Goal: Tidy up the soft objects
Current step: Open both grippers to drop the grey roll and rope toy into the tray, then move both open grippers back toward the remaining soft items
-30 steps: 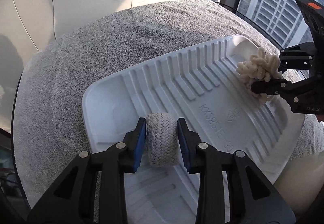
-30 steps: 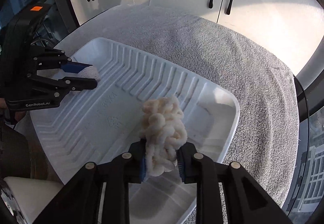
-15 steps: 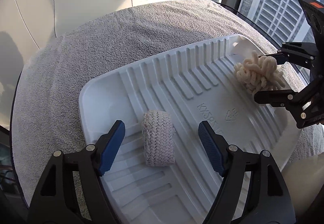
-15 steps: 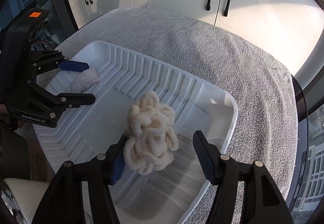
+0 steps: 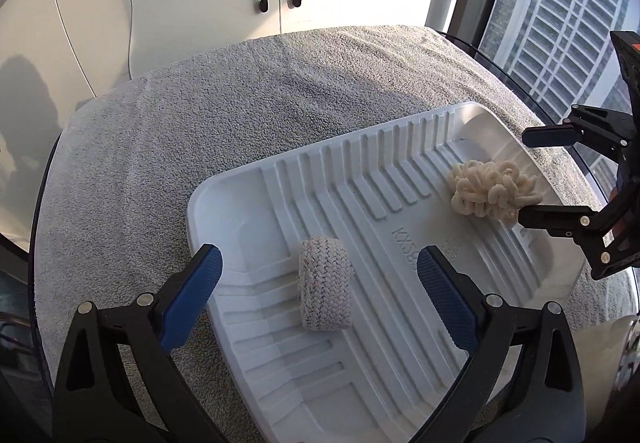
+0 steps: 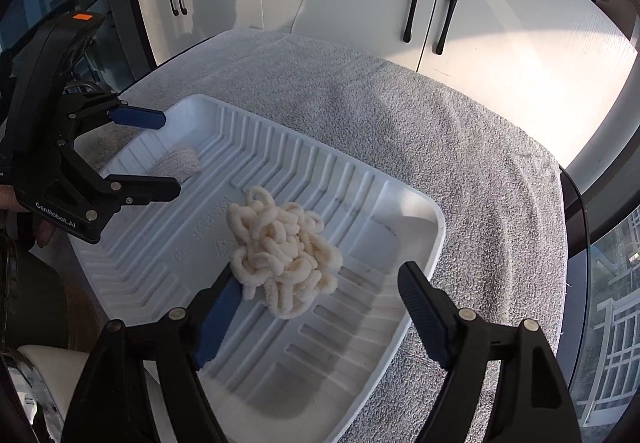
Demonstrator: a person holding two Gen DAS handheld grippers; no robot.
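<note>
Both claws have let go since a second ago: the left gripper (image 5: 318, 275) and right gripper (image 6: 320, 293) gape wide. One woven rope roll (image 5: 326, 285) and one cream yarn tangle (image 6: 282, 253) lie apart in the single white ribbed tray (image 5: 248, 211) on a grey towel (image 5: 240, 103). Only the right view shows "GenRobot.AI" lettering.

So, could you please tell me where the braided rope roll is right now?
The braided rope roll lies in the white tray, between the open left tool's fingers in the left wrist view, well apart from the cream yarn bundle.
</note>
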